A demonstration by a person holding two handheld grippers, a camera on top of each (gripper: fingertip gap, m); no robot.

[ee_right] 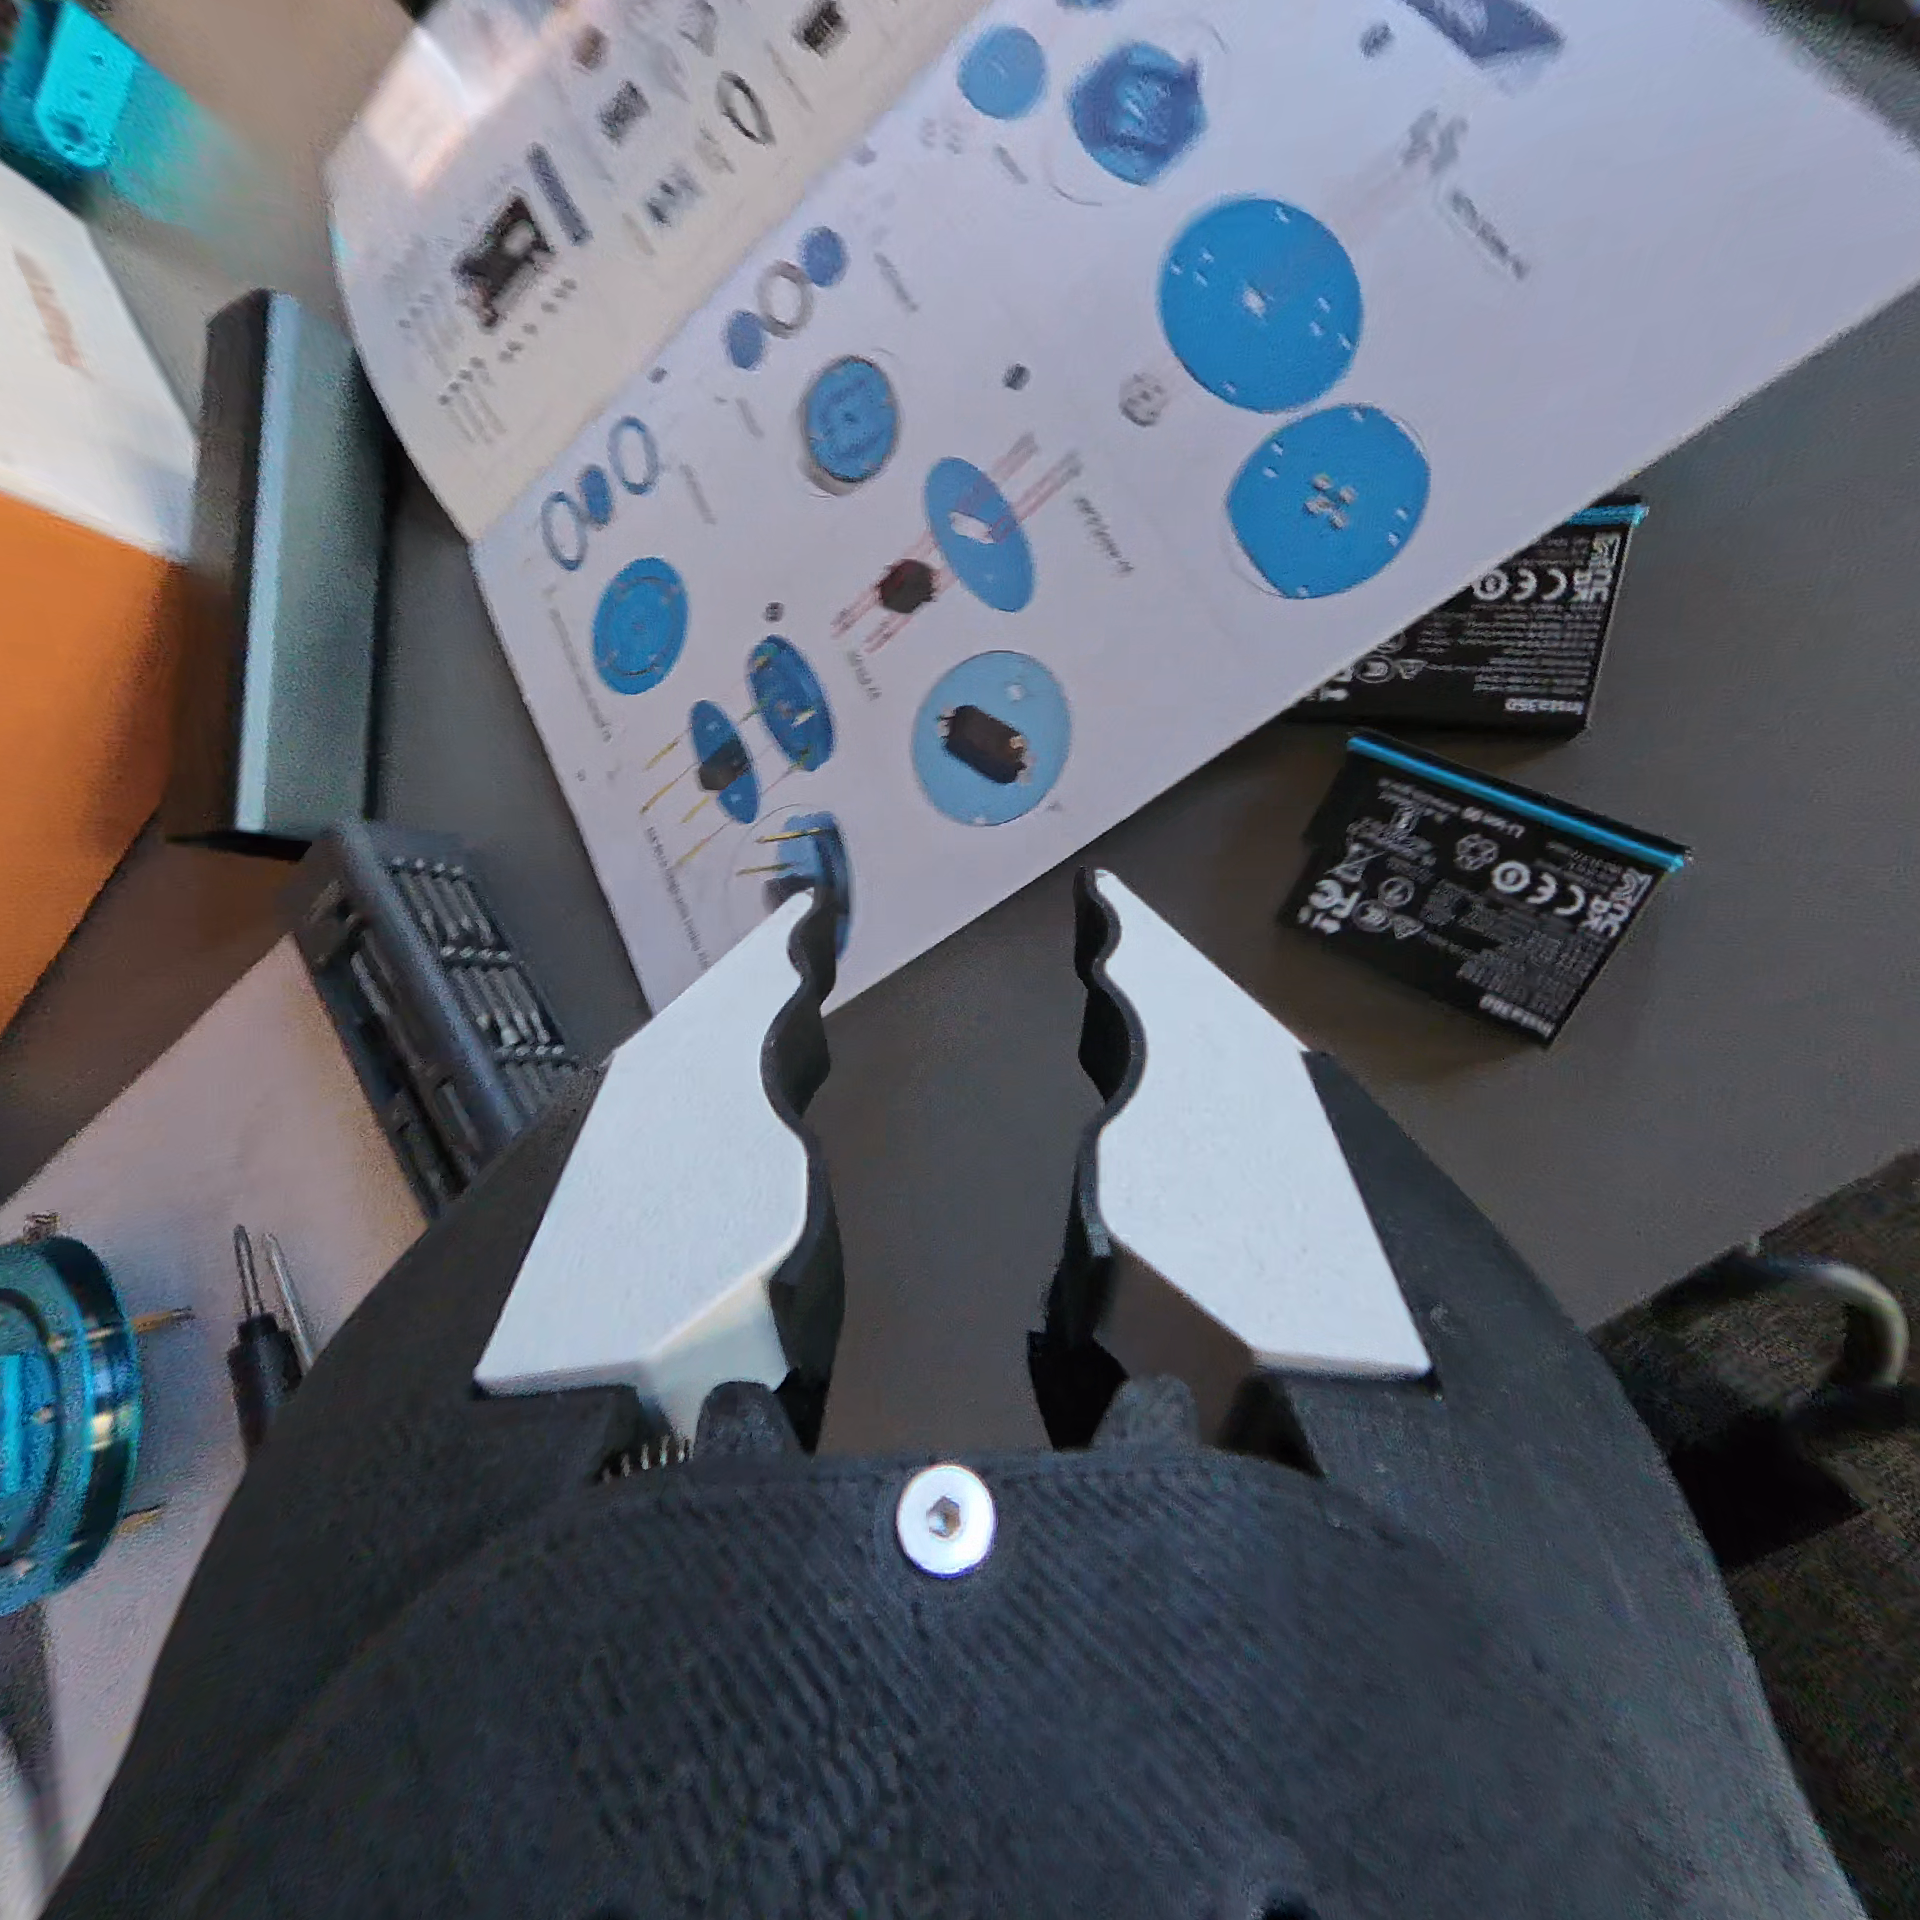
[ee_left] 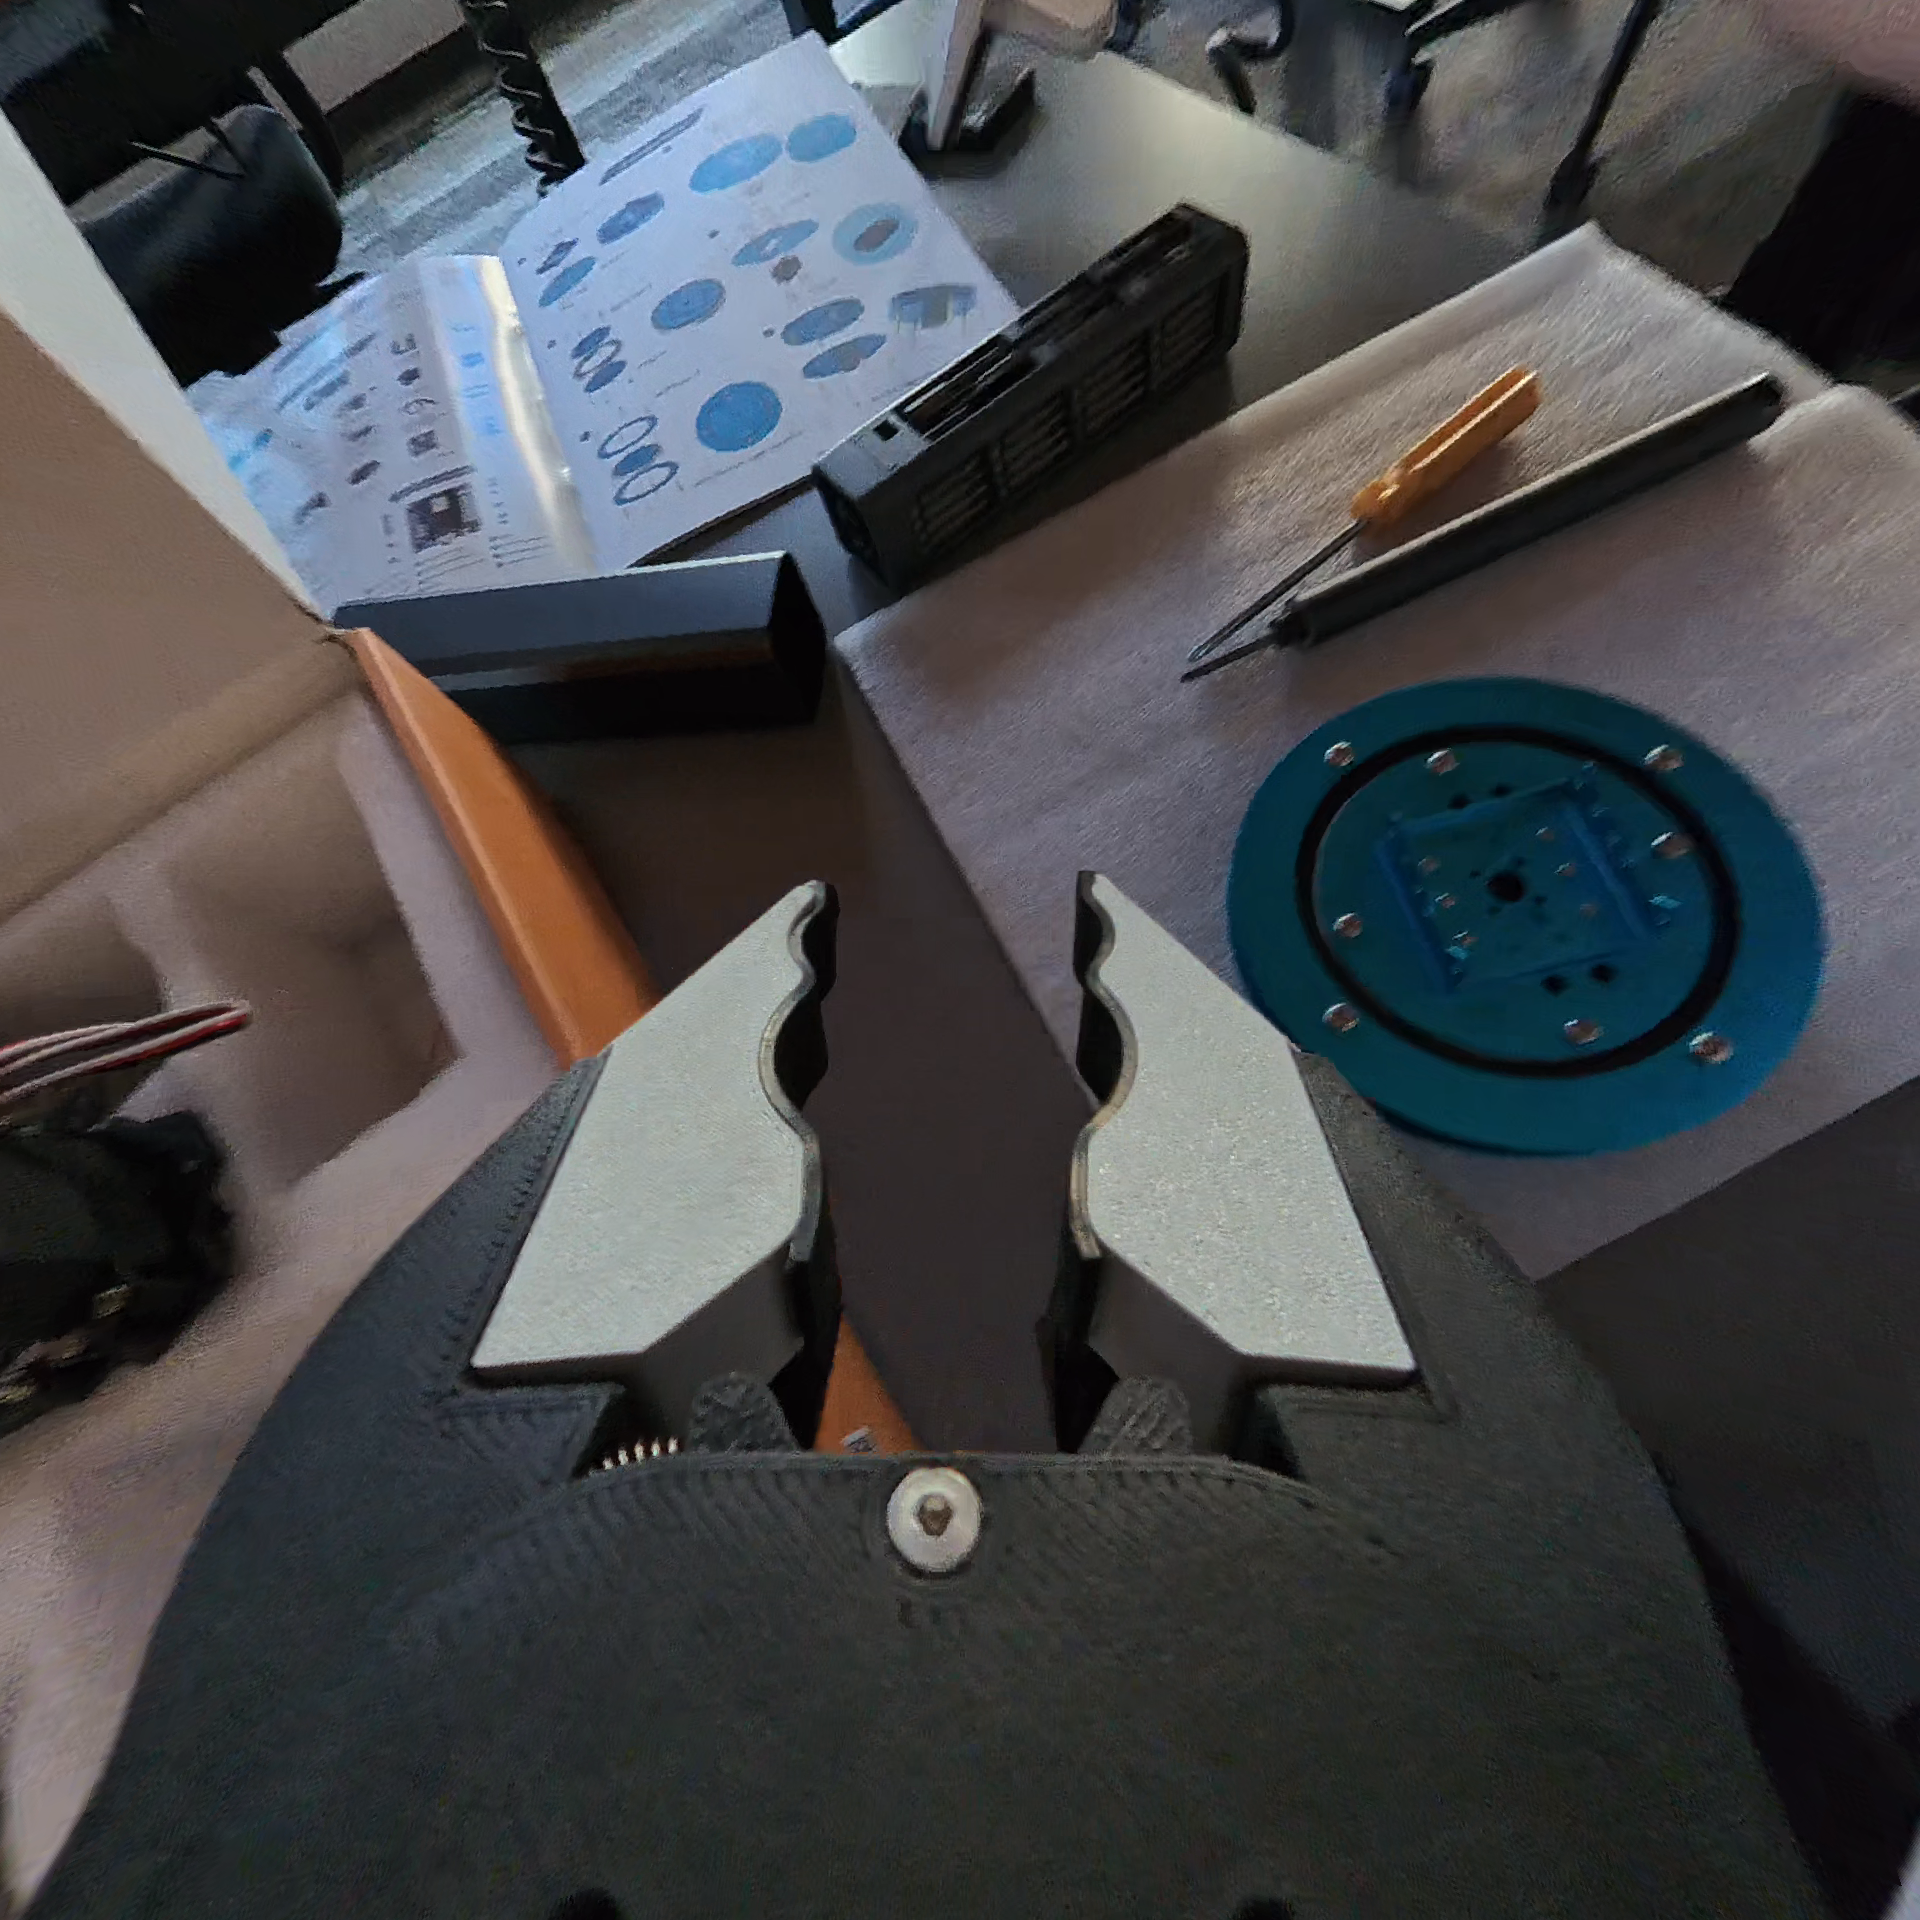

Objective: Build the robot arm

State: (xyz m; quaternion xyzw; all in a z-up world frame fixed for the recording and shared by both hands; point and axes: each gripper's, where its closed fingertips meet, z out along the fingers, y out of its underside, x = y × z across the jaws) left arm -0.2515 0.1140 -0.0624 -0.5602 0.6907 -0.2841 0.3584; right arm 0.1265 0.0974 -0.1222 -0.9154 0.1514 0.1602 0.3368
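Here, left gripper [ee_left: 954,904] and right gripper [ee_right: 951,902] jaws gape, empty (printed black packs [ee_right: 1475,888] nearby).

Beside the open instruction booklet [ee_right: 1039,436]: two black battery packs [ee_right: 1481,883], one bit case [ee_left: 1039,405], one dark sleeve [ee_left: 623,644]. Farther from the booklet: one blue disc [ee_left: 1527,914], two screwdrivers [ee_left: 1455,457], one grey cloth [ee_left: 1039,727], one orange-edged box [ee_left: 488,831].

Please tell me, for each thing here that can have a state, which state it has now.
left gripper: open, empty
right gripper: open, empty
instruction sheet: unfolded, flat
bit case: uncovered
blue disc: flat on cloth
cardboard box: open
two black batteries: loose on table
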